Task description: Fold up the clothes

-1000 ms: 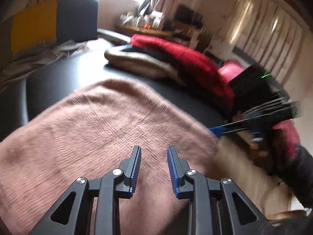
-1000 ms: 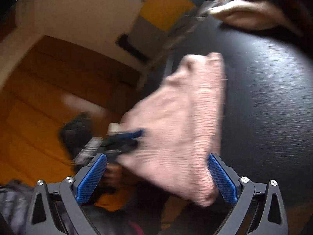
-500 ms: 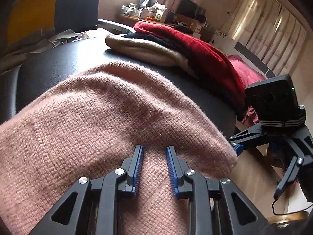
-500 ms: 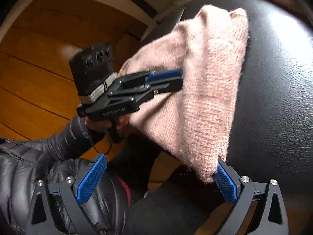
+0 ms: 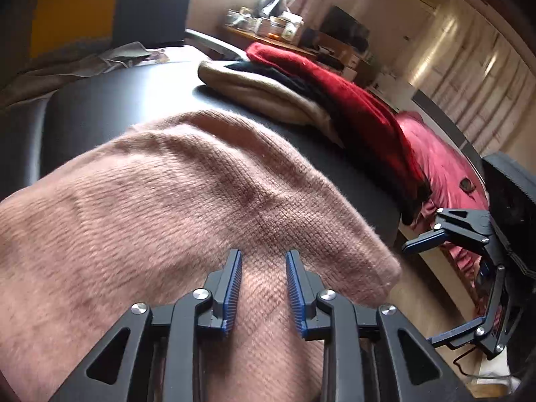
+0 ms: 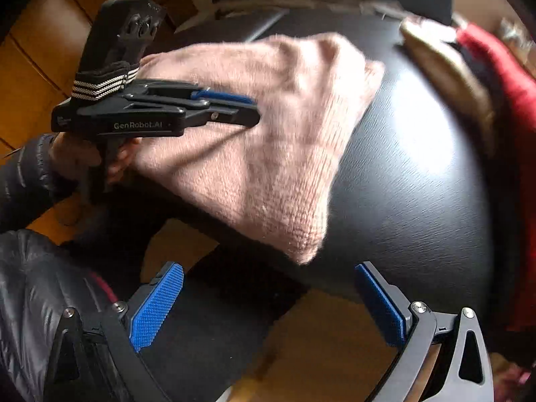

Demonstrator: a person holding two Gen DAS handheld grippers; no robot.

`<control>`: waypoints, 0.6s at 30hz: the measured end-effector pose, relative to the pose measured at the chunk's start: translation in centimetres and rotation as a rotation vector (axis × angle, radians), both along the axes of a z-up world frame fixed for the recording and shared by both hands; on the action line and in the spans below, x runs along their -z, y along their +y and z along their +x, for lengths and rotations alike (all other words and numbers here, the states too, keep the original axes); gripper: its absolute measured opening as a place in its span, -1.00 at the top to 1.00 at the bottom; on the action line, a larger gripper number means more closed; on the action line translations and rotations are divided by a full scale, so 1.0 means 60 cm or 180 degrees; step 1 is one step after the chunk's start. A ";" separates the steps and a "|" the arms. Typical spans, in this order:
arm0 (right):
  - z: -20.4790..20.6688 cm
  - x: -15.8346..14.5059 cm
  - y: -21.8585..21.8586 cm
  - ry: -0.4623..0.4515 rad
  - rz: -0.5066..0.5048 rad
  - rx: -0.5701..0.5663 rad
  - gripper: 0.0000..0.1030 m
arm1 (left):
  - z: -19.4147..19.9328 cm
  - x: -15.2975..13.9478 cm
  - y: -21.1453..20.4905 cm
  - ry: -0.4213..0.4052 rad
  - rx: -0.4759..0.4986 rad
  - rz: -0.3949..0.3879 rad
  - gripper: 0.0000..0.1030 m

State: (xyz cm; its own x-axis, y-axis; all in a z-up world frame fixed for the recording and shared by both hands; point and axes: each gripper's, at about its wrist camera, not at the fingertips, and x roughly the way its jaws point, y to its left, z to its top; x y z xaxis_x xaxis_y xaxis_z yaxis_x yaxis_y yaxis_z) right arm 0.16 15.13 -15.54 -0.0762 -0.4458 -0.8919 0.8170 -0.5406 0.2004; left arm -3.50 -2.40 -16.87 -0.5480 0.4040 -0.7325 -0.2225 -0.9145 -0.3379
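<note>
A pink knit sweater [image 5: 167,201] lies folded on the black table [image 5: 110,100], its near part hanging over the table's front edge. My left gripper [image 5: 263,251] points down into it with a ridge of the knit between its pads; creases run out from its tip [image 6: 254,110]. Its jaws are opening slightly. My right gripper [image 6: 268,264] stands wide open off the front edge, nothing between its fingers, and the sweater's [image 6: 284,117] lower corner lies just ahead of it. In the left wrist view the right gripper [image 5: 418,293] hangs at the far right.
A pile of folded clothes, beige, black and red [image 5: 335,83], sits at the table's far side [image 6: 445,63]. A pink-red garment [image 5: 435,154] lies beyond it. A chair with a yellow cushion [image 5: 73,16] stands behind. A dark padded sleeve [image 6: 33,268] and wooden floor [image 6: 318,351] lie below.
The right gripper has rolled and drawn back from the sweater's corner, which no longer touches its right finger. The left gripper stays on the sweater, its jaws a little wider.
</note>
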 end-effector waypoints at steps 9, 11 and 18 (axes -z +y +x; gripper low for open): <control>0.017 -0.039 -0.122 0.0454 -0.0333 -0.0089 -1.00 | 0.142 -0.042 -0.171 0.0224 -0.0874 0.0163 0.35; 0.009 -0.029 -0.157 0.0404 -0.0423 -0.0055 -1.00 | 0.188 -0.043 -0.231 0.0242 -0.1203 0.0243 0.35; -0.023 0.000 -0.275 0.0257 -0.0733 0.0196 -1.00 | 0.394 -0.049 -0.451 0.0235 -0.2331 0.0293 0.24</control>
State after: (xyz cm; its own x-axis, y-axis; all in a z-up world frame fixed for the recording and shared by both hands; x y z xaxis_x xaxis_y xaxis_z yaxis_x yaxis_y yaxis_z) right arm -1.19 -1.36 -15.51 -0.1764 -0.6288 -0.7573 0.8023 -0.5376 0.2595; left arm 20.12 -29.45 -13.94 -0.7473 -0.0260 -0.6640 0.4085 -0.8061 -0.4281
